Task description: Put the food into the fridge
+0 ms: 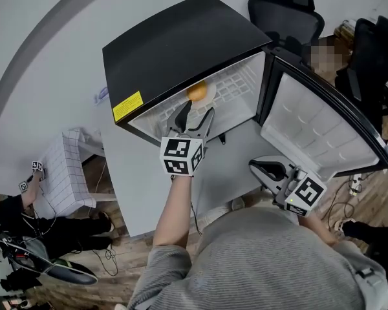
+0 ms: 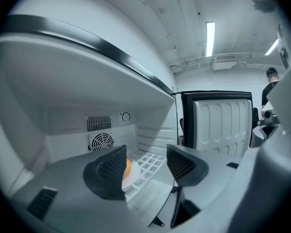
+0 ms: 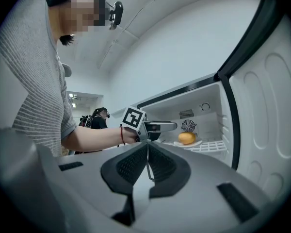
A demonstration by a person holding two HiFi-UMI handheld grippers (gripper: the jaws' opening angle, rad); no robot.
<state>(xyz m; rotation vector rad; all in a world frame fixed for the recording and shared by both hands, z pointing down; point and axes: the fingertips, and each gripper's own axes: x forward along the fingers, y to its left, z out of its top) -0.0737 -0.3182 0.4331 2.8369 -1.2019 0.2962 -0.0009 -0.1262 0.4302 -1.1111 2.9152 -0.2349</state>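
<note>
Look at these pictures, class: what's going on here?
A person holding a gripper in each hand stands at a small black fridge with its door open. A round orange food item sits on a white plate on the white grid shelf inside. The left gripper is at the opening, jaws apart and empty. The right gripper is held near the door, jaws shut.

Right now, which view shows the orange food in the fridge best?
The right gripper view: the orange food sits whole and unobstructed on its white plate. The head view shows it from above, just beyond the left tool. The left gripper view shows only a sliver beside one jaw.
</note>
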